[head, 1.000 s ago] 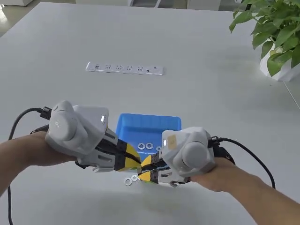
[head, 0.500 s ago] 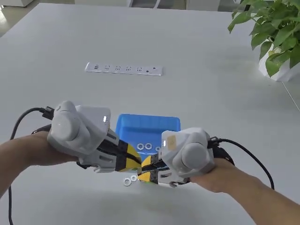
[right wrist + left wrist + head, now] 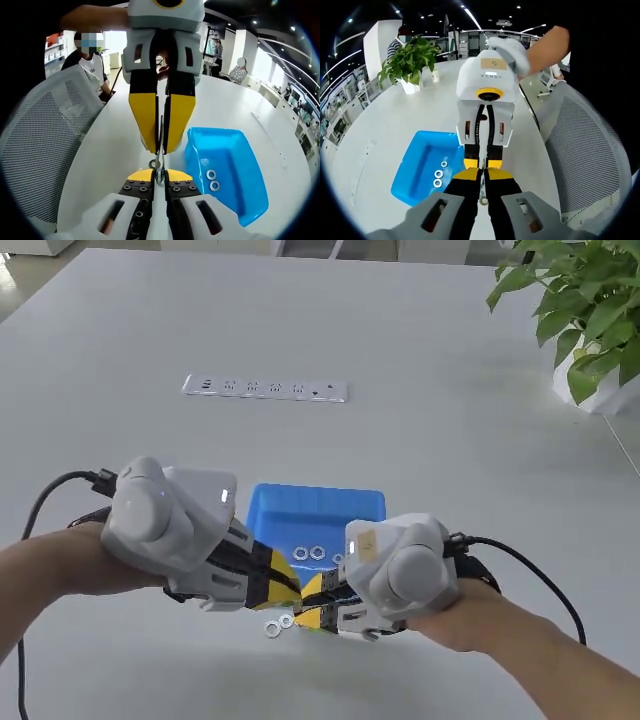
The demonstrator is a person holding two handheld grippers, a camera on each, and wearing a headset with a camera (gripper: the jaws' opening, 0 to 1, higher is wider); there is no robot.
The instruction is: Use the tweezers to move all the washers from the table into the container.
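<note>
Nothing shifts: left gripper [image 3: 481, 173] and right gripper [image 3: 159, 176] stay clamped on the tweezers [image 3: 161, 145]; washers [image 3: 273, 626] beside them remain on the desk [image 3: 400, 390].

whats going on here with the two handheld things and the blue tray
A person at a white table holds a tool in each hand. The left tool and right tool meet tip to tip, and both look closed on a thin pair of tweezers between them. Three washers already lie in the blue container. Two more washers sit on the table just in front of it, below the tools.
</note>
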